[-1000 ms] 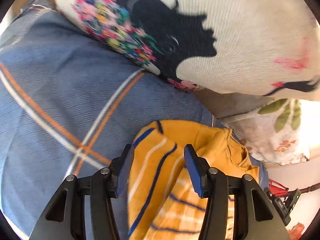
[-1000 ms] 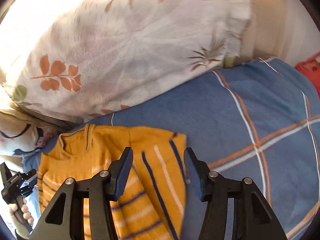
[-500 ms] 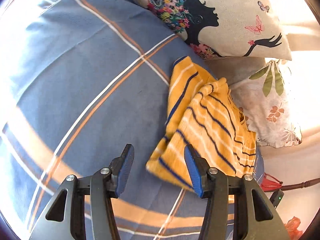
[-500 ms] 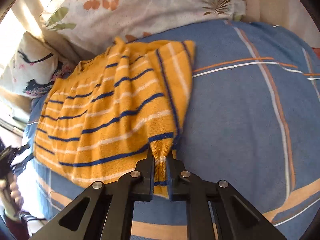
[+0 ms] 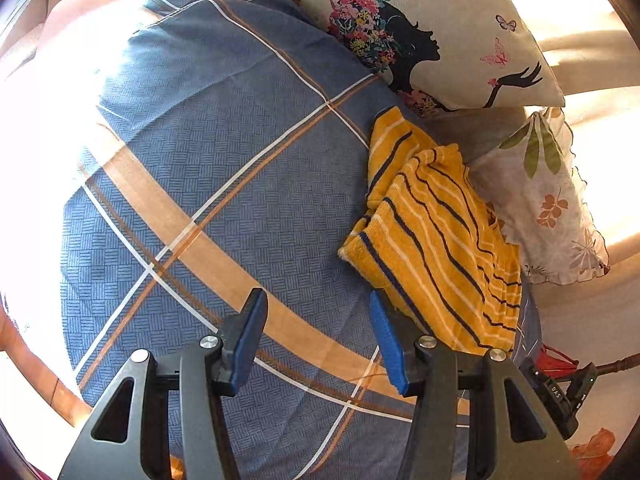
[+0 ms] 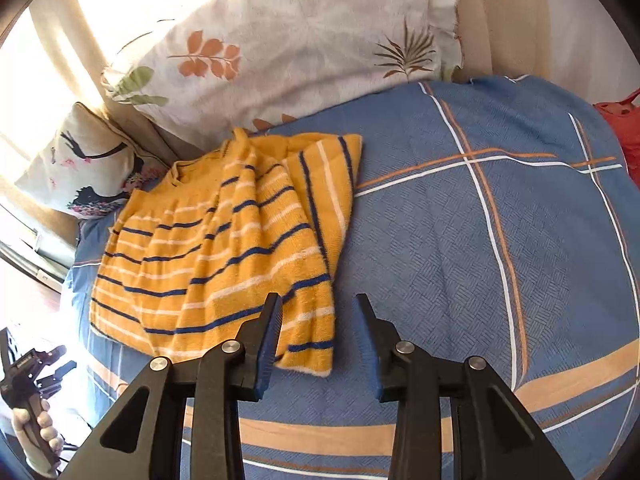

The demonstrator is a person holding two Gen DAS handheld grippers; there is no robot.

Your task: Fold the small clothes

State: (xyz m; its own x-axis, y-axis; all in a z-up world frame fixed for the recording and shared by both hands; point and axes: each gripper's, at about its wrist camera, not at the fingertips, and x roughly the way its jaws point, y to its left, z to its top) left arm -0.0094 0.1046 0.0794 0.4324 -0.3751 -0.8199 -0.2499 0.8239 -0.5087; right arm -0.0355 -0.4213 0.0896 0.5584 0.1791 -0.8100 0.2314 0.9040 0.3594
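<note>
1. Pillows sit behind the yellow striped top (image 6: 224,256): a lady pillow (image 6: 86,160) on the left, a leaf pillow (image 6: 280,44) in the middle.
2. The top lies folded on the blue checked blanket (image 6: 460,240), touching both pillows.
3. The right gripper (image 6: 316,340) is wide open, holding nothing, over the top's near corner.
4. The left gripper (image 5: 316,340) is wide open and holds nothing, above the blanket just left of the top.
5. A red thing (image 6: 624,128) at the right edge is cut off.

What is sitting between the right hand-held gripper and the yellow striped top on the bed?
Nothing visible. The right hand-held gripper is open just above the near corner of the yellow striped top, with only the blue checked bedsheet around it. The pillows lie beyond the top.
</note>
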